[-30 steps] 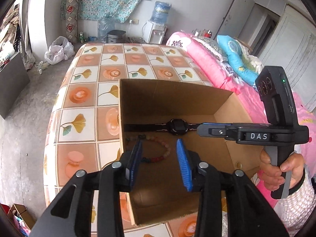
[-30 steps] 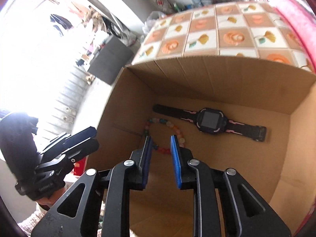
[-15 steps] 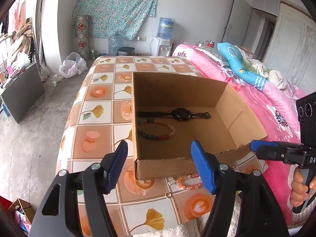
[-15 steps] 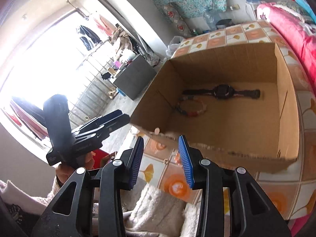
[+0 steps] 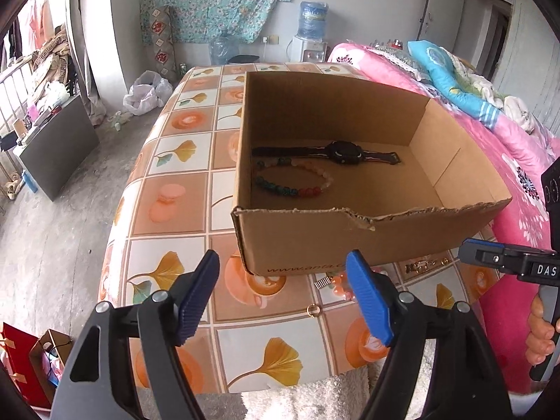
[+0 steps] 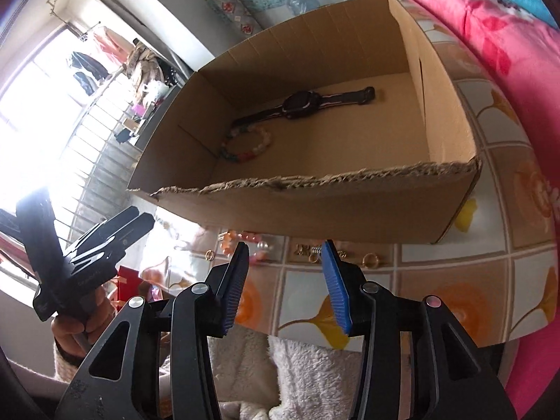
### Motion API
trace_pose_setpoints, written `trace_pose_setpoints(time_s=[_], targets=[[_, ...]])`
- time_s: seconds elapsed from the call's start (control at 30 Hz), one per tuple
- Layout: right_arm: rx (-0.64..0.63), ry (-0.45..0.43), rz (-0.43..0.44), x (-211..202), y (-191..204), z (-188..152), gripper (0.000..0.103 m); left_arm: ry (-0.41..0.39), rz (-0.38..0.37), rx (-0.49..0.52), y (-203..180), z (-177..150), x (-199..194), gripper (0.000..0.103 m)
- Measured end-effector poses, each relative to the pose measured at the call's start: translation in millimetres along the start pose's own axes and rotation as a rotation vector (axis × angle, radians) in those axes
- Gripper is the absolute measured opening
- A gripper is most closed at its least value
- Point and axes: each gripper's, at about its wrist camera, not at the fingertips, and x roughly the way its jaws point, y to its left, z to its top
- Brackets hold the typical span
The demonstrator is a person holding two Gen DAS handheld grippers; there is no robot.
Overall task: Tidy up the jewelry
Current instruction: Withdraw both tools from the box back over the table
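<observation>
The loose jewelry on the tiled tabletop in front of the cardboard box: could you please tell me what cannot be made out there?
- Orange bead bracelet: left wrist view, mostly behind the left gripper finger.
- Gold chain: right wrist view, too small; partly behind the right gripper finger.
- Cardboard box print: cut off by that finger.

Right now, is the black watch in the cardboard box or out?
In: the black watch lies flat on the brown cardboard box floor, beside a multicoloured bead bracelet.

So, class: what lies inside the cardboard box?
Inside the cardboard box lie a black wristwatch and a multicoloured bead bracelet, near the far-left corner. The near wall hides the closest strip of floor, so anything there cannot be seen.
</observation>
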Motion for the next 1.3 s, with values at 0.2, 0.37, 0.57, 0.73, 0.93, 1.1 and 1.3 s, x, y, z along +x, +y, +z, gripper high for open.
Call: trace_pose_setpoints(time_s=[0.2,0.37,0.57,0.73,0.93,1.1,1.3], targets=[[0.0,-0.002,0.025,-6,-3,8,0.045,0.025,0.034,-0.016,-1,0,9,0.073],[-0.001,-0.022,0.02,-8,-8,12,0.046,0.037,0.048,-0.034,-2,1,14,0.073],[-0.02,-0.047,0.014,-6,-8,15,0.055,0.05,0.068,-0.054,-3,1,21,0.073],[-0.017,-0.078,0.001,-5,-9,16,0.059,0.054,0.082,-0.066,-3,2,25,0.073],[-0.097,-0.126,-0.103,-11,3,6,0.073,0.048,0.078,-0.097,4,0,24,0.073],[-0.194,-0.166,-0.201,-25,12,-12,0.09,0.003,0.08,-0.128,11,-8,14,0.076],[-0.271,-0.231,-0.34,-49,9,-29,0.095,-0.066,0.051,-0.138,15,-17,-3,0.077]])
